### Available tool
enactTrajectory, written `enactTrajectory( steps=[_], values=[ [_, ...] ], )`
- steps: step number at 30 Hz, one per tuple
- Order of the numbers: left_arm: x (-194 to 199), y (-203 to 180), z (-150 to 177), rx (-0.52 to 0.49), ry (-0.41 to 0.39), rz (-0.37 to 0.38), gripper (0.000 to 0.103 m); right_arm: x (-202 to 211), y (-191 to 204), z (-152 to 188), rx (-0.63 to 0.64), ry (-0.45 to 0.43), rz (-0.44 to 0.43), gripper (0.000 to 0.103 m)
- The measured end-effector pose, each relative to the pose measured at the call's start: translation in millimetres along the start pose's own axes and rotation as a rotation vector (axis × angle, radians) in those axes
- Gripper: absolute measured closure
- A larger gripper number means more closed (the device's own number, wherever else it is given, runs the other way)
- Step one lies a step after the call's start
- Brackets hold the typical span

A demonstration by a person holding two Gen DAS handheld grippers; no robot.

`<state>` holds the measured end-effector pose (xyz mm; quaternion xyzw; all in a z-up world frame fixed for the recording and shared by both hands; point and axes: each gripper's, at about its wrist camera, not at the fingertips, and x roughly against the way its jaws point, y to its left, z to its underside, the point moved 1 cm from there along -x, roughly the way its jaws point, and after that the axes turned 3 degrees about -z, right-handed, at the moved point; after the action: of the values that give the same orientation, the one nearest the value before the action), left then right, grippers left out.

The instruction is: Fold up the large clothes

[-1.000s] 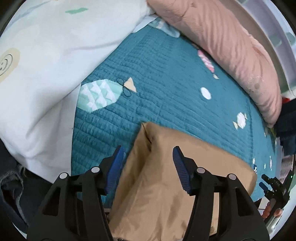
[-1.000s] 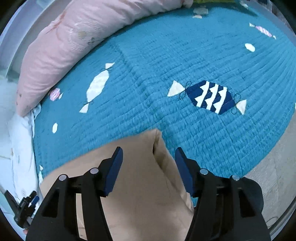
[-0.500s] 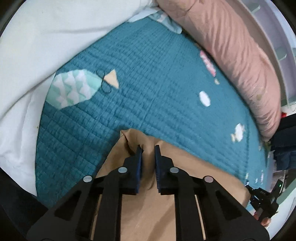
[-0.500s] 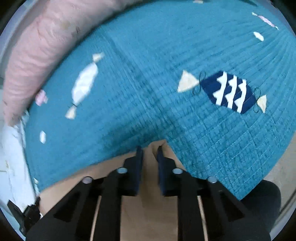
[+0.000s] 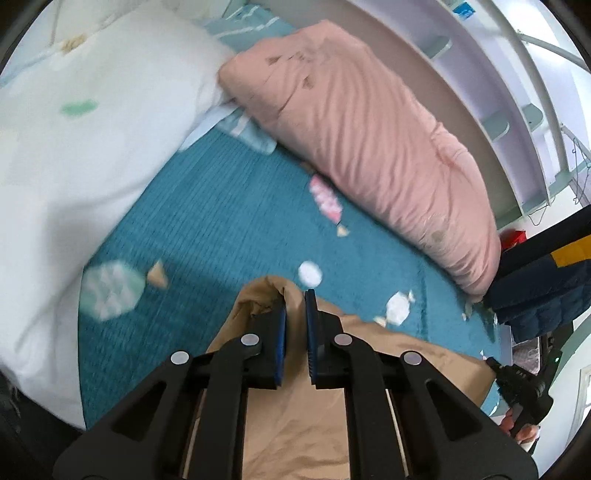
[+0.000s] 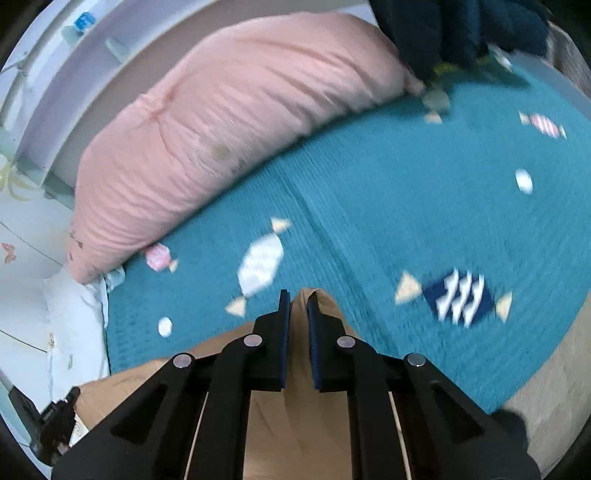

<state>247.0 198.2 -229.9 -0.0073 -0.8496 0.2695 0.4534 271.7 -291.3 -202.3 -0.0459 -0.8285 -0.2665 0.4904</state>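
A tan garment (image 5: pixel 388 354) hangs from both grippers above a teal quilt (image 5: pixel 229 221) with candy prints. My left gripper (image 5: pixel 294 301) is shut on the garment's left corner, which bunches up between the blue pads. My right gripper (image 6: pixel 298 300) is shut on the other corner of the tan garment (image 6: pixel 295 424), which pokes out between the pads. The cloth stretches between the two grippers and drapes below them. The right gripper shows small at the lower right of the left wrist view (image 5: pixel 517 384).
A long pink pillow (image 5: pixel 369 136) lies along the far side of the bed by a white headboard (image 5: pixel 498 92). A white duvet (image 5: pixel 74 147) is heaped at the left. Dark navy clothing (image 5: pixel 546 280) lies at the right; it also shows in the right wrist view (image 6: pixel 461 29).
Both grippers closed on the garment's corners, then lifted them off the quilt and tilted up; more of the pink pillow and headboard shows now.
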Motion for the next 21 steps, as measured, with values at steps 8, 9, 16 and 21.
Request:
enactTrajectory(
  steps=[8,9,16,21],
  values=[
    [31,-30,-17,-0.054,-0.075,-0.05,0.035,59,36,-39,0.159,-0.194,0.031,0.011],
    [31,-32,-14,-0.073,-0.068,-0.056,0.035,61,39,-37,0.179,-0.181,0.035,0.011],
    [10,-41,34,-0.185,0.016,-0.126,0.036,48,44,17,0.271,-0.093,0.074,0.011],
    [-17,-49,83,-0.255,0.096,-0.153,0.036,7,48,75,0.337,0.029,0.13,0.011]
  ],
)
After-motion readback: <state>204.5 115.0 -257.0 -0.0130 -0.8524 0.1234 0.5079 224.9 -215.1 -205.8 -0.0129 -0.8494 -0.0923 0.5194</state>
